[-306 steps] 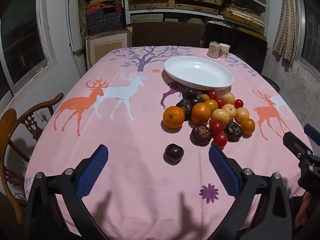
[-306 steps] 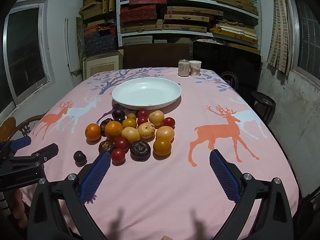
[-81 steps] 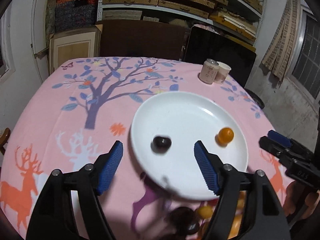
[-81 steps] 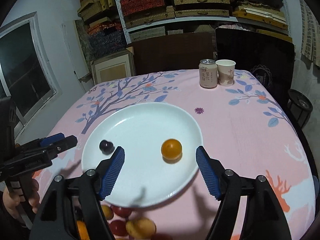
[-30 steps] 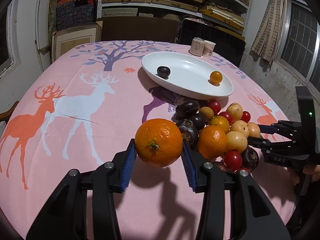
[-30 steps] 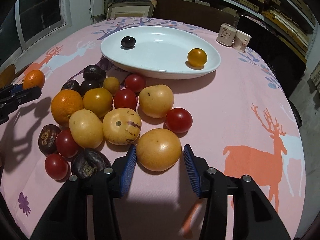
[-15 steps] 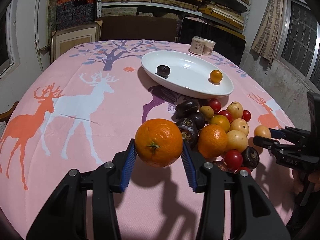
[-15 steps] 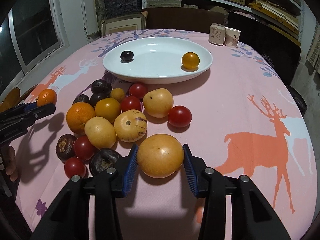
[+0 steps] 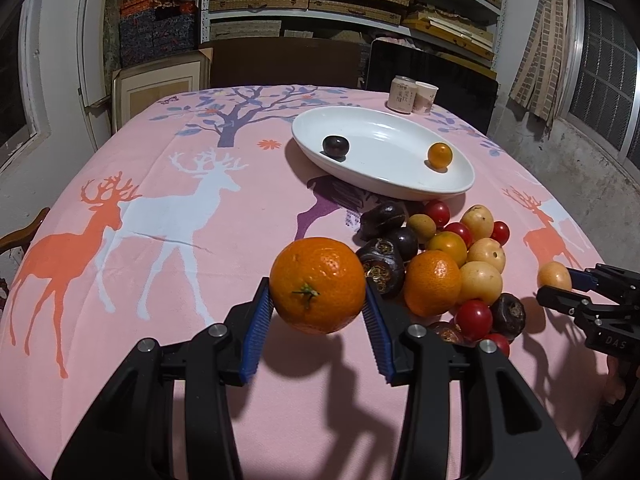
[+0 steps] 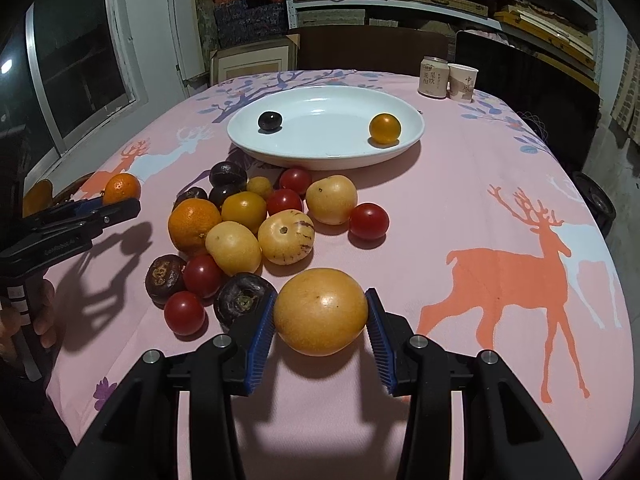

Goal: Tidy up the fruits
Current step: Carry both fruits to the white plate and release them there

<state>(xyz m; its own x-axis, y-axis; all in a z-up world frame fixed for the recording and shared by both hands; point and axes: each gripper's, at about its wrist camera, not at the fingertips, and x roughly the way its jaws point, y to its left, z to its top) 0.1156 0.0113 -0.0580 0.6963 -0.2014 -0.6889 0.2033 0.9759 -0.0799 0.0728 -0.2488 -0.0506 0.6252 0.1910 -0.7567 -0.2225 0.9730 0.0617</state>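
We note the left gripper (image 9: 319,302) clamped on an orange (image 9: 318,285), stem facing the camera, and the right gripper (image 10: 321,322) clamped on a yellow fruit (image 10: 321,311). Both hang above the pink tablecloth (image 10: 460,208). The fruit pile (image 10: 256,224) lies between them and the white plate (image 10: 320,152), which holds a dark plum (image 10: 270,121) and a small orange fruit (image 10: 385,128).

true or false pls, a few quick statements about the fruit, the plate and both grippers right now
1. The left hand-held gripper is shut on an orange. True.
2. The white plate holds three fruits. False: two, a dark plum and a small orange fruit.
3. The right hand-held gripper holds a red tomato. False: it grips a yellow fruit.
4. A can and a paper cup stand beyond the plate. True.
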